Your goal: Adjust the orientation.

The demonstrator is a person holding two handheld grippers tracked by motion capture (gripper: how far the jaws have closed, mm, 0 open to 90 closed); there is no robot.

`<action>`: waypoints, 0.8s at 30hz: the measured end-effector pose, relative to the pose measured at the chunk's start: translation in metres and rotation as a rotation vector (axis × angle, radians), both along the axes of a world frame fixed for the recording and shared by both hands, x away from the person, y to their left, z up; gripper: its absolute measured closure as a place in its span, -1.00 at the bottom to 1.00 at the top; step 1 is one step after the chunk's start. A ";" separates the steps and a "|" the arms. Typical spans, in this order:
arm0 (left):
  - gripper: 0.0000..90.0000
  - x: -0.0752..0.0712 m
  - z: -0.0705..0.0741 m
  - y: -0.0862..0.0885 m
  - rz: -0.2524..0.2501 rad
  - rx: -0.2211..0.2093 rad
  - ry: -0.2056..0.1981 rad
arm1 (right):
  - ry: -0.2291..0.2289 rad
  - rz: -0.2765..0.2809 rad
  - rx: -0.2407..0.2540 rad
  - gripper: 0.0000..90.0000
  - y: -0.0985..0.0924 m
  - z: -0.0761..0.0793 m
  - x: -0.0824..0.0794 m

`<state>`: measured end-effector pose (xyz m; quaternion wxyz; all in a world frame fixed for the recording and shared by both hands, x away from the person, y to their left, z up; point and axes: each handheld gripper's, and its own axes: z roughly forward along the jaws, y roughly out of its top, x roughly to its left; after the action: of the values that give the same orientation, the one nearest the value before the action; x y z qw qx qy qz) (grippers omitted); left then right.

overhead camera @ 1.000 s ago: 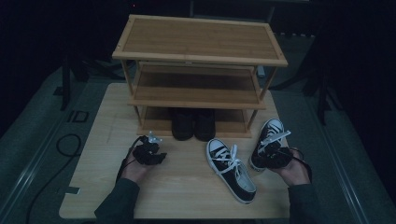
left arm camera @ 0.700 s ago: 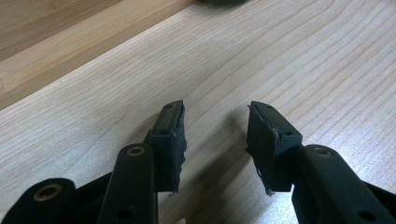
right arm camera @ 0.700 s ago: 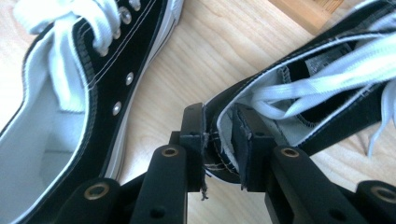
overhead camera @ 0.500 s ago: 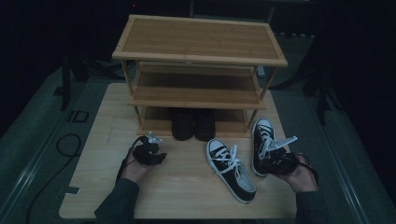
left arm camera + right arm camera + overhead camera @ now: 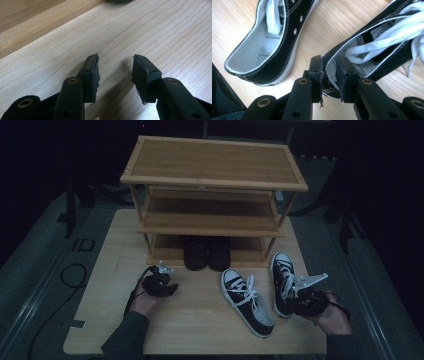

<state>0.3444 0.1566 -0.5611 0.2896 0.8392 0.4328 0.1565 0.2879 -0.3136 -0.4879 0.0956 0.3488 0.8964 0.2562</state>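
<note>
- Currently mid-carry: right gripper point(image 5: 329, 72) clamped on heel collar of right sneaker point(image 5: 283, 282), beside its mate point(image 5: 247, 301) on table point(image 5: 200, 325).
- Left gripper point(image 5: 115, 72) jaws apart, empty.
- Next: likely lift toward shoe rack point(image 5: 212, 180) shelf.

The worktop point(image 5: 175, 32) under the left claw point(image 5: 115, 75) is pale wood, smooth and matt, with fine wavy grain. That claw's arms look like matt black plastic with brass-coloured rivets, and its pads point(image 5: 91, 75) are dull black rubber, ragged at the edges. The sneaker point(image 5: 372, 52) pinched in the right claw point(image 5: 329, 75) is black canvas with white stitching, a light cloth lining and flat white cotton laces. Beside that claw, the second sneaker point(image 5: 272, 40) has the same canvas, small metal eyelets and a smooth white rubber sole edge. Beyond both claws, the shoe rack point(image 5: 215, 165) is warmer, honey-toned wood with a faint sheen.
</note>
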 end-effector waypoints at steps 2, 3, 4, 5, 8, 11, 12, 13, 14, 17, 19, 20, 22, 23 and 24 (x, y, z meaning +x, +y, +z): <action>0.26 0.000 0.000 0.000 0.001 0.000 -0.001 | -0.020 -0.003 0.028 0.59 -0.002 0.004 -0.002; 0.26 0.000 0.000 0.000 0.002 0.000 -0.002 | -0.031 -0.017 0.040 0.56 -0.004 0.007 -0.002; 0.26 0.000 0.000 0.000 0.003 -0.001 -0.002 | -0.039 -0.027 0.051 0.53 -0.006 0.010 -0.002; 0.26 0.000 0.000 0.000 0.003 0.000 -0.002 | -0.047 -0.045 0.059 0.48 -0.007 0.011 -0.001; 0.26 0.000 0.000 0.000 0.003 0.000 -0.002 | -0.061 -0.132 0.024 0.41 -0.010 0.011 0.006; 0.26 0.000 0.000 0.000 0.002 0.000 -0.002 | -0.049 -0.194 0.003 0.33 -0.012 0.004 0.015; 0.26 0.000 0.000 0.000 0.002 -0.001 -0.002 | -0.044 -0.219 -0.008 0.29 -0.012 0.002 0.019; 0.26 0.000 0.000 0.000 0.002 -0.001 -0.002 | -0.043 -0.235 -0.013 0.28 -0.012 0.000 0.021; 0.26 0.000 0.000 0.000 0.002 0.000 -0.002 | -0.039 -0.255 -0.014 0.26 -0.012 -0.003 0.026; 0.26 0.000 0.000 0.000 0.002 -0.001 -0.002 | -0.036 -0.300 -0.015 0.22 -0.011 -0.007 0.035; 0.26 0.000 0.000 0.000 0.001 0.000 -0.002 | -0.044 -0.326 -0.027 0.21 -0.009 -0.009 0.041; 0.26 0.000 0.000 0.000 0.001 0.000 -0.002 | -0.041 -0.335 -0.032 0.21 -0.009 -0.010 0.044; 0.26 0.000 0.000 0.000 0.000 0.000 -0.002 | -0.034 -0.352 -0.045 0.20 -0.006 -0.012 0.049; 0.26 0.000 0.000 0.000 0.001 -0.001 -0.002 | -0.031 -0.360 -0.051 0.20 -0.005 -0.013 0.052; 0.26 0.000 0.000 0.000 0.001 -0.001 -0.002 | -0.020 -0.370 -0.054 0.17 -0.004 -0.015 0.056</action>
<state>0.3446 0.1566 -0.5612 0.2903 0.8388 0.4328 0.1573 0.3435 -0.3173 -0.5030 0.1594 0.5024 0.8225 0.2138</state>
